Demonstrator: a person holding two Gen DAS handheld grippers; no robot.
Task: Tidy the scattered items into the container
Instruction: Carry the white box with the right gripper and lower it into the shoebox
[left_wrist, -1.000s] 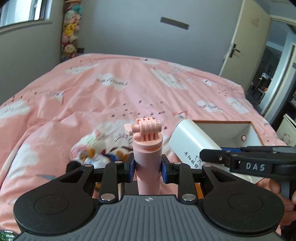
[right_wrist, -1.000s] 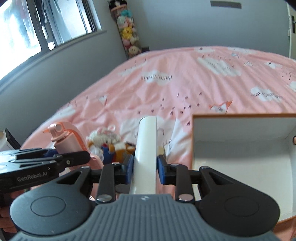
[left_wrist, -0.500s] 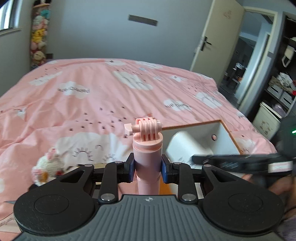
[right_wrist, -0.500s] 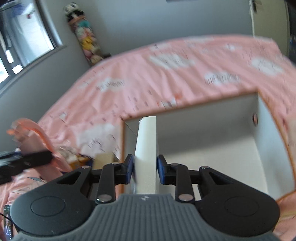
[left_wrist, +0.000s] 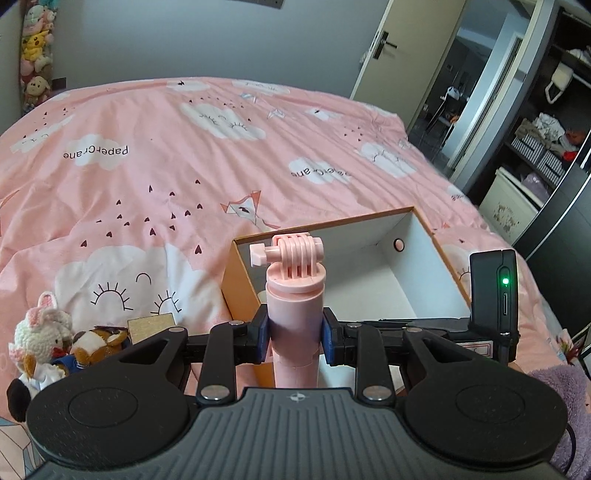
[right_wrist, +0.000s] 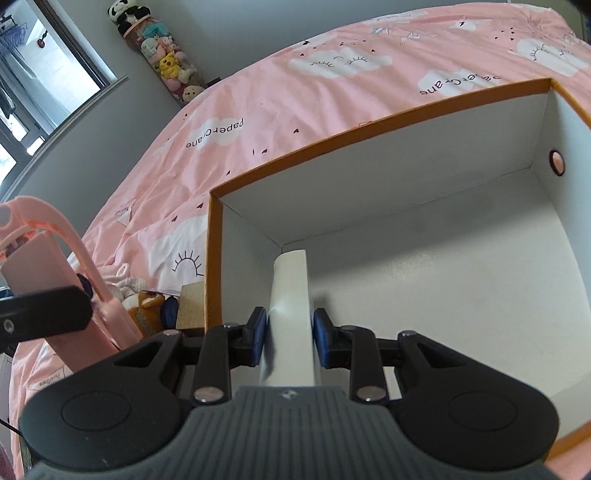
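Beside the box (left_wrist: 424, 254), plush toys (left_wrist: 40, 332), left claw (left_wrist: 294, 334) gripping pink handle (left_wrist: 293, 295), right claw (right_wrist: 289, 338) clamping white block (right_wrist: 290, 295).

We count one orange-rimmed box (right_wrist: 369, 136), white inside. One pink camera handle (left_wrist: 295, 295). One white flat item (right_wrist: 291, 295), seen edge-on. Two grippers: left gripper (left_wrist: 295, 334), right gripper (right_wrist: 290, 338). Small plush toys beside box: we count two, one white bunny (left_wrist: 42, 328), one brown bear (left_wrist: 98, 341). One wooden block (left_wrist: 153, 325). One pink bedspread (left_wrist: 147, 166). One hanging column of plush toys (right_wrist: 166, 62) by window; number in it cannot be told.
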